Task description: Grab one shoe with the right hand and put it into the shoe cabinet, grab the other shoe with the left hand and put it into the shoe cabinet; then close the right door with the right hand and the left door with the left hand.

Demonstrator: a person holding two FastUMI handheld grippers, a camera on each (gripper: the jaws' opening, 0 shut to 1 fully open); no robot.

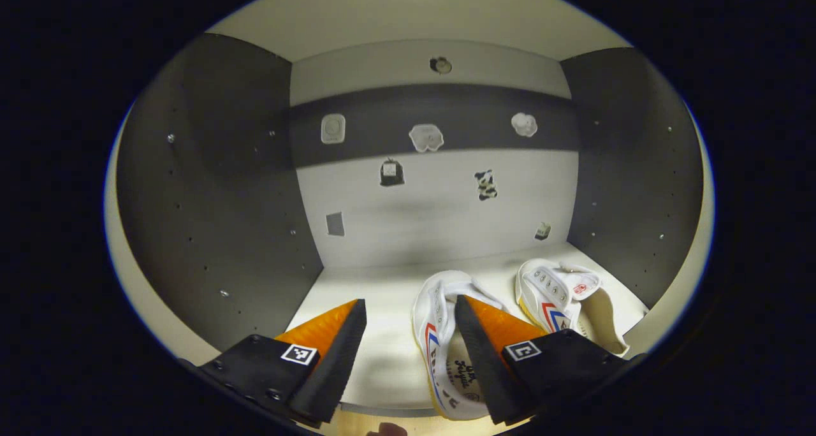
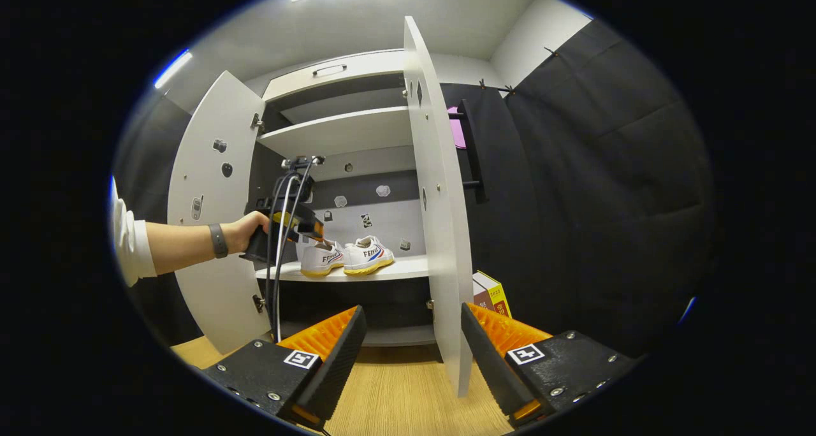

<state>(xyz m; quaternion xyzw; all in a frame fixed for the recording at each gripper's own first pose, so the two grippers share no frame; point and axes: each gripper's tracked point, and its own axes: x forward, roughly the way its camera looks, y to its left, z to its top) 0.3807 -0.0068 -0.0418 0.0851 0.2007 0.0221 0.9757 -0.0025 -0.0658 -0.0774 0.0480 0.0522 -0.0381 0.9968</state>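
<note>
Staged recording booth, not a home: black cloth wall (image 2: 593,168) encloses a white shoe cabinet (image 2: 344,133) standing on wood-look flooring (image 2: 395,398).

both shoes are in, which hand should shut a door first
Right, probably. The right gripper is open and empty facing the right door edge, while the left gripper sits over a shoe inside the cabinet.

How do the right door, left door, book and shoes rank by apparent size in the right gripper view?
1. Right door, though it stands nearer the camera.
2. Left door.
3. Pair of shoes and book: too close to rank.
</note>
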